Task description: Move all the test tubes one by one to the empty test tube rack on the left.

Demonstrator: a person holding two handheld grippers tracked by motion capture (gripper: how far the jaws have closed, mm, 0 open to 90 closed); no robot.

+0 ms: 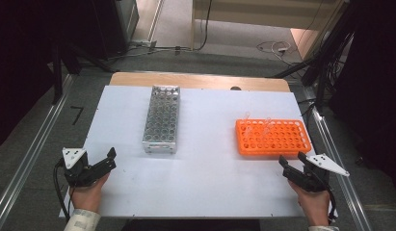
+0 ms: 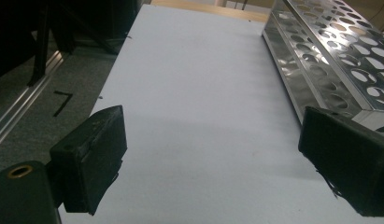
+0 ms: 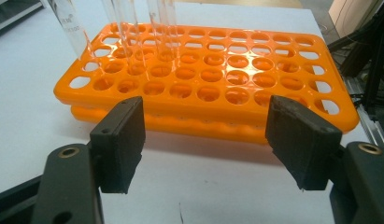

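An orange tube rack (image 1: 273, 137) lies on the right of the white board, with clear glass tubes (image 1: 267, 126) standing in its left part; in the right gripper view the orange tube rack (image 3: 217, 74) sits just beyond the jaws, the glass tubes (image 3: 129, 32) at its far left. A metal tube rack (image 1: 162, 119) stands left of centre, its holes empty as far as I can tell. My left gripper (image 1: 97, 161) rests at the board's near left corner, open, nothing between its jaws. My right gripper (image 1: 293, 161) is open just in front of the orange rack.
The white board (image 1: 200, 178) covers a wooden table whose far edge (image 1: 200, 79) shows beyond it. Aluminium rails (image 1: 22, 163) run along both sides on the grey floor. Cables (image 1: 277, 48) lie on the floor behind the table. The metal rack (image 2: 330, 60) is at the right of the left gripper view.
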